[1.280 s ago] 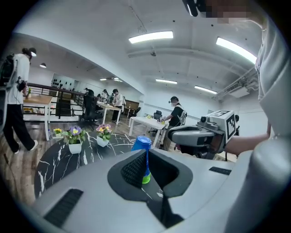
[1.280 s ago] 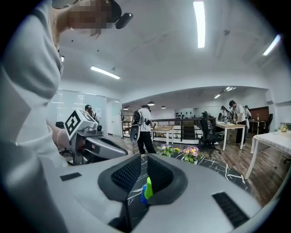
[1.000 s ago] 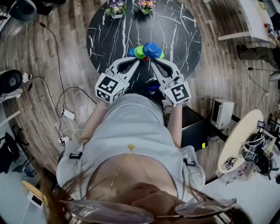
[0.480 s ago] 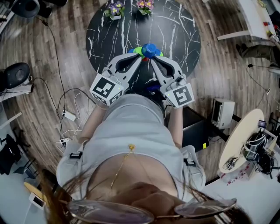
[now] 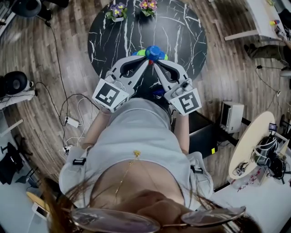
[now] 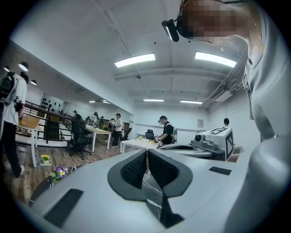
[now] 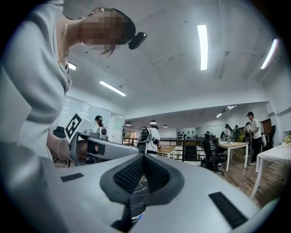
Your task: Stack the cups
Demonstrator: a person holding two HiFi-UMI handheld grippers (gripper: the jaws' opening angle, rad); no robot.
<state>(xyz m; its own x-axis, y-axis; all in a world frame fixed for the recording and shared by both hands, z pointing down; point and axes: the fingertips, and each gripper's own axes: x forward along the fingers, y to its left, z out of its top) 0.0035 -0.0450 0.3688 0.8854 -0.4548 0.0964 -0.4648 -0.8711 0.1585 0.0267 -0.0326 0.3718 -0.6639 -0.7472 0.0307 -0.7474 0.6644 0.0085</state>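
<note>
A small cluster of cups stands at the near edge of the black marble table [image 5: 182,27]. A blue cup [image 5: 153,51] is on top, and a green cup [image 5: 142,53] shows beside it, with a sliver of red below. My left gripper [image 5: 146,61] and right gripper [image 5: 156,62] converge just in front of the cluster, their tips covering its lower part. In the left gripper view the left gripper [image 6: 147,157] has its pads pressed together with nothing between them. The right gripper [image 7: 143,161] looks the same in its own view. Neither gripper view shows the cups.
Two small flower pots [image 5: 117,10] [image 5: 150,6] stand at the table's far edge. Cables and a power strip [image 5: 68,119] lie on the wooden floor at left. A white box [image 5: 229,116] and a round side table [image 5: 250,141] are at right. People and desks fill the room behind.
Both grippers have risen and look larger in the head view. Their tips now cover more of the cup cluster, and less of the green cup shows.
</note>
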